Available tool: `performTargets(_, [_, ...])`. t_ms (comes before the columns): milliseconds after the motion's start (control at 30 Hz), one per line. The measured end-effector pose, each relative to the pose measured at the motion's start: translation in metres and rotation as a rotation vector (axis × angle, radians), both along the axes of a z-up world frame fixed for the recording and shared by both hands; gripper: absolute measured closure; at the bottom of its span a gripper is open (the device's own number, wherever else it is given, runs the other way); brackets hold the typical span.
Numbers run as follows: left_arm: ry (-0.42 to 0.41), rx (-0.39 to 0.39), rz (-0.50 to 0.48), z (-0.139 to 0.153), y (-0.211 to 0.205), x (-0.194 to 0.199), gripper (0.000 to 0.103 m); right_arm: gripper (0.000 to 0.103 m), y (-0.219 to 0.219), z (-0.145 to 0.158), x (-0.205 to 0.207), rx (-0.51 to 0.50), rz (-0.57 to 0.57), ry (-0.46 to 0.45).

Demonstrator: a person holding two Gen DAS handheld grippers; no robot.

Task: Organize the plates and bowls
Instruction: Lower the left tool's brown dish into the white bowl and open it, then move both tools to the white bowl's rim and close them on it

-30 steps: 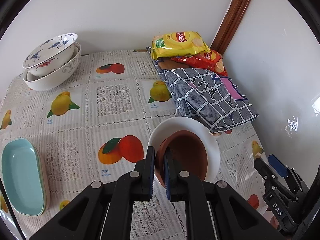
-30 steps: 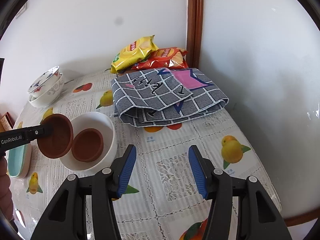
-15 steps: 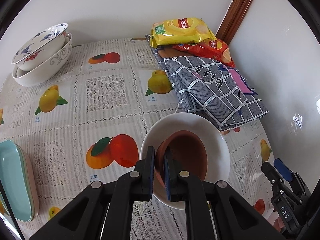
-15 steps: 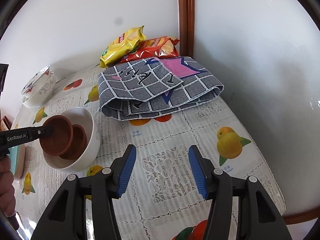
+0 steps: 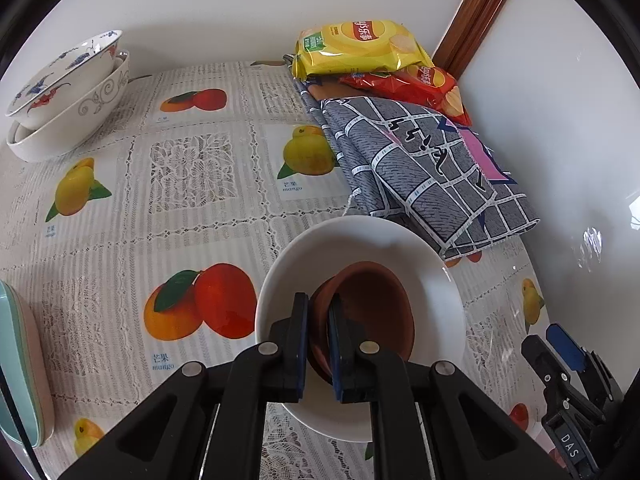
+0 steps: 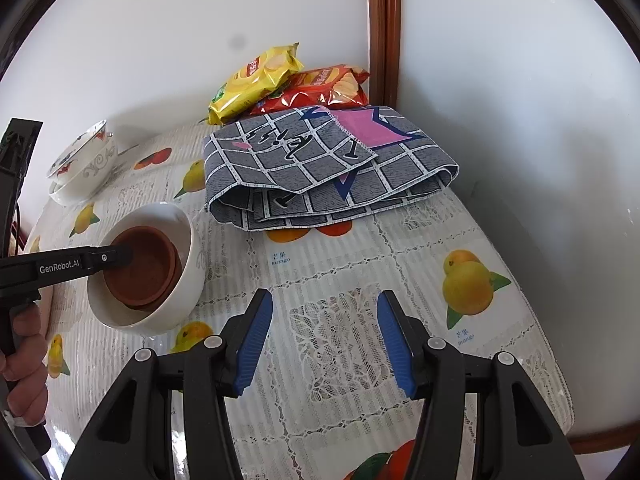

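Note:
My left gripper [image 5: 318, 320] is shut on the near rim of a brown clay bowl [image 5: 376, 304] that sits nested on a second brown bowl inside a white bowl [image 5: 440, 276]. In the right wrist view the same white bowl [image 6: 188, 276] holds the brown bowls [image 6: 142, 266], with the left gripper [image 6: 120, 258] reaching in from the left. My right gripper [image 6: 326, 340] is open and empty above the tablecloth, to the right of the white bowl. Two patterned bowls [image 5: 68, 92] are stacked at the back left.
A folded grey checked cloth [image 5: 424, 176] and two chip bags [image 5: 360, 48] lie at the back right by the walls. Teal and pink oval plates [image 5: 20, 364] are stacked at the left edge. The table's right edge [image 6: 552, 360] is close to my right gripper.
My left gripper has lowered the brown bowl from beside the white bowl into it, onto the other brown bowl. The right gripper has stayed open, shifting slightly.

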State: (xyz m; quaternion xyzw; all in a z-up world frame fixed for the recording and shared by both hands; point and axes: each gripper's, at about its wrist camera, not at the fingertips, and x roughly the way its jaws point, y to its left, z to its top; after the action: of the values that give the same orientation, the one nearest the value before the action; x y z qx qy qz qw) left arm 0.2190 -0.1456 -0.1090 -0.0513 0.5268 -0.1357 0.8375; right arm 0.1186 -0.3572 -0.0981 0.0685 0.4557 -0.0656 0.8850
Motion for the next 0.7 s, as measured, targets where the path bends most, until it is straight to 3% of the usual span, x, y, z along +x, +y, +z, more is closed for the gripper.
performTargets(267, [0.009, 0.023, -0.031, 0.007, -0.001, -0.003, 0.093, 0.049, 0.008, 0.005, 0.0, 0.013, 0.014, -0.008])
performTargets(400, [-0.028, 0.051, -0.035, 0.019, 0.003, -0.011, 0.075, 0.049, 0.018, 0.011, 0.004, 0.0, 0.034, -0.016])
performTargets(700, [-0.055, 0.048, 0.013, 0.035, 0.025, -0.013, 0.073, 0.049, 0.043, 0.022, 0.019, 0.043, 0.103, -0.029])
